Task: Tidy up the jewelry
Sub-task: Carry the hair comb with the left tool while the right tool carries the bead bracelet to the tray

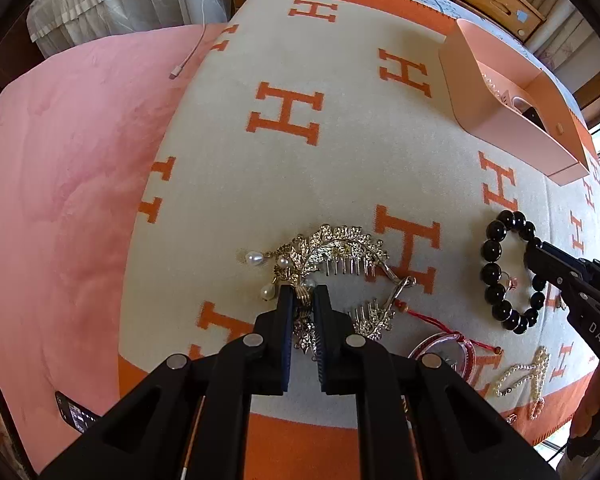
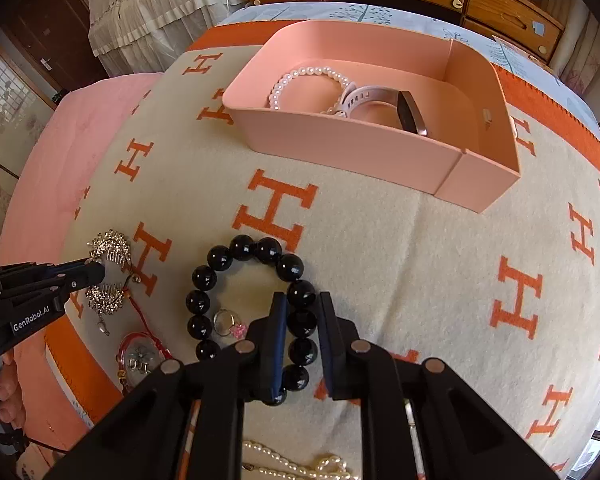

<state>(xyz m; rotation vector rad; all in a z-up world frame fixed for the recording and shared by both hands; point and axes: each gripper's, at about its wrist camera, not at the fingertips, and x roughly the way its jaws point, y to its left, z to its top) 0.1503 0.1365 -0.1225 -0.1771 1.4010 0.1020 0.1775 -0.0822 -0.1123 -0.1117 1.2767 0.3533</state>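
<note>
A gold rhinestone hair comb with pearl drops (image 1: 332, 246) lies on the H-patterned blanket. My left gripper (image 1: 303, 295) points straight down and is shut on its lower stem; in the right wrist view the left gripper (image 2: 96, 272) meets the comb (image 2: 110, 244) at far left. A black bead bracelet (image 2: 240, 248) lies in front of my right gripper (image 2: 302, 304), whose pads press on the beads of its right side. In the left wrist view, the right gripper (image 1: 534, 246) sits on that bracelet (image 1: 496, 272). A pink tray (image 2: 340, 148) behind holds a pearl bracelet (image 2: 308, 72) and a pink watch band (image 2: 376, 94).
A second comb piece (image 1: 374, 316), a red cord charm (image 2: 140, 354), a ring with pink stones (image 2: 228, 324) and a pearl necklace (image 1: 528, 372) lie near the blanket's front edge. A phone (image 1: 74, 410) and a cable (image 1: 188, 60) rest on the pink bedspread at left.
</note>
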